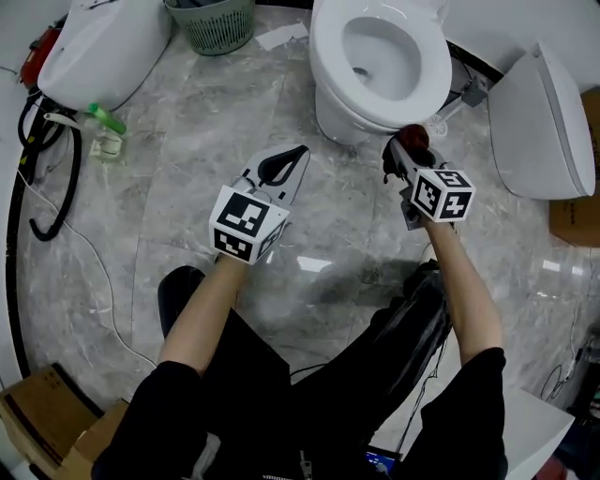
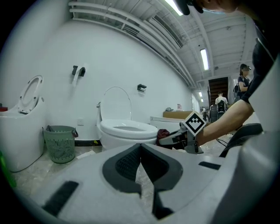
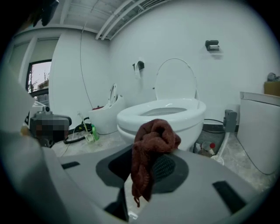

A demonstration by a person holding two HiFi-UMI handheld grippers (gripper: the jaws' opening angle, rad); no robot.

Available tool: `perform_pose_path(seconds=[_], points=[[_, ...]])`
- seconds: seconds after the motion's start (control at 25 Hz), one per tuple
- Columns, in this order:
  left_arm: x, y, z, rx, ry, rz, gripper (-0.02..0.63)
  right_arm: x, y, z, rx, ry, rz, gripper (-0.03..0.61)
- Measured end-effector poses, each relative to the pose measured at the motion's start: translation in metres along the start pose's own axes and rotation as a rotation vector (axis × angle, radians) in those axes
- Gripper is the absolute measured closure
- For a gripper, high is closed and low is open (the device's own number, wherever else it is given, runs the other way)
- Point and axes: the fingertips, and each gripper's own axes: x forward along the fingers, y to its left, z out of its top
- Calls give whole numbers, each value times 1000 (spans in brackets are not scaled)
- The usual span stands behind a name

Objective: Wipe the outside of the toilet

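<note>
The white toilet (image 1: 380,56) stands on the marble floor ahead of me, seat down and lid up. My right gripper (image 1: 403,155) is shut on a dark red cloth (image 1: 413,139), held just off the bowl's front right side and apart from it. In the right gripper view the bunched cloth (image 3: 153,135) hangs between the jaws with the toilet (image 3: 166,116) close behind. My left gripper (image 1: 296,157) is shut on nothing, low over the floor left of the bowl. The left gripper view shows its tips (image 2: 140,146) meeting, the toilet (image 2: 127,131) beyond and the cloth (image 2: 163,132).
A green basket (image 1: 211,21) stands left of the toilet. A second toilet (image 1: 98,47) is at far left and a third toilet (image 1: 539,127) at right. A black hose (image 1: 47,178) and a green bottle (image 1: 106,119) lie at left. Cardboard boxes (image 1: 42,412) sit near my feet.
</note>
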Motion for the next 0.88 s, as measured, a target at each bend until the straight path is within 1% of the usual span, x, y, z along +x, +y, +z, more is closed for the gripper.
perform_pose_path(seconds=[0.04, 0.12, 0.2, 0.28, 0.44, 0.56, 0.68, 0.8, 0.88], points=[[-5, 3, 1, -2, -6, -1, 612, 2, 8, 0, -2, 11, 6, 480], [-14, 7, 4, 3, -17, -6, 612, 7, 22, 2, 25, 19, 15, 479], [-24, 11, 9, 7, -30, -11, 612, 8, 36, 6, 42, 18, 26, 479], [-32, 14, 18, 11, -46, -17, 612, 6, 55, 16, 38, 4, 49, 479], [-42, 25, 36, 26, -73, -17, 612, 10, 98, 49, 16, -57, 80, 477], [-53, 34, 40, 19, -78, -25, 612, 5, 138, 74, -2, -105, 138, 477], [-63, 47, 45, 11, -92, -21, 612, 3, 168, 94, -67, -112, 177, 477], [-78, 61, 45, 0, -105, -1, 612, 12, 186, 104, -73, -118, 192, 477], [-91, 70, 41, 7, -97, 10, 612, 19, 196, 111, -71, -121, 190, 477]])
